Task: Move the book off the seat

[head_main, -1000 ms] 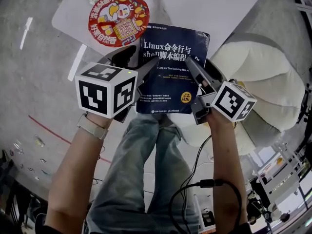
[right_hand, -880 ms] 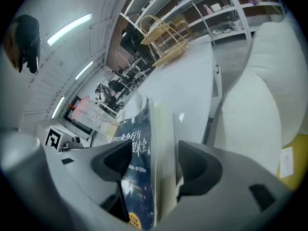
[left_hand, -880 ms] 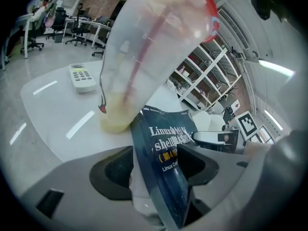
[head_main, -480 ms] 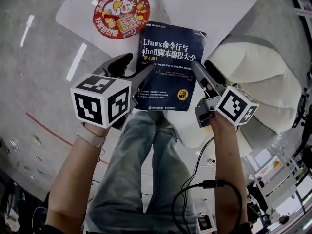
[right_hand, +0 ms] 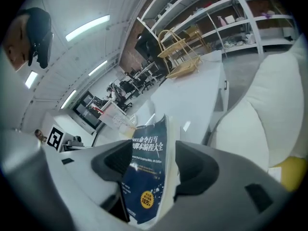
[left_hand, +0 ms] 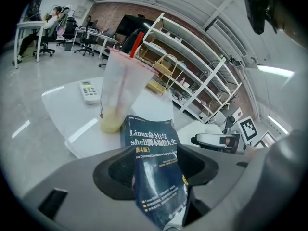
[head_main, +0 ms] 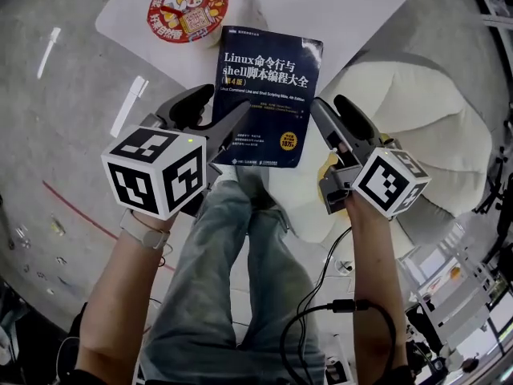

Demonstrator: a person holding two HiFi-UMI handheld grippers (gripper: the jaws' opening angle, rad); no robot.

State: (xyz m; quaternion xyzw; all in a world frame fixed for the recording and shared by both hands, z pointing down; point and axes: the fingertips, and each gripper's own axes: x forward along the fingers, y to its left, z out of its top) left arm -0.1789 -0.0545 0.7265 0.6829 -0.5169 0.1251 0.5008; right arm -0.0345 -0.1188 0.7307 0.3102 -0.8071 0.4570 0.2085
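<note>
**Print on the book, the lid and the cubes**

The book (head_main: 268, 95) carries the white title "Linux命令行与shell脚本编程大全" on its dark blue cover, with "第4版" in orange below it. Under that, a fine English line begins "Linux Command Line"; the rest is too small to read. A round yellow sticker (head_main: 288, 141) lower down reads "10万". The lid (head_main: 187, 8) has Chinese characters around its red ring, too small to read, and a square code at the centre. The left cube (head_main: 152, 171) and right cube (head_main: 389, 181) show black-and-white square markers.
</note>
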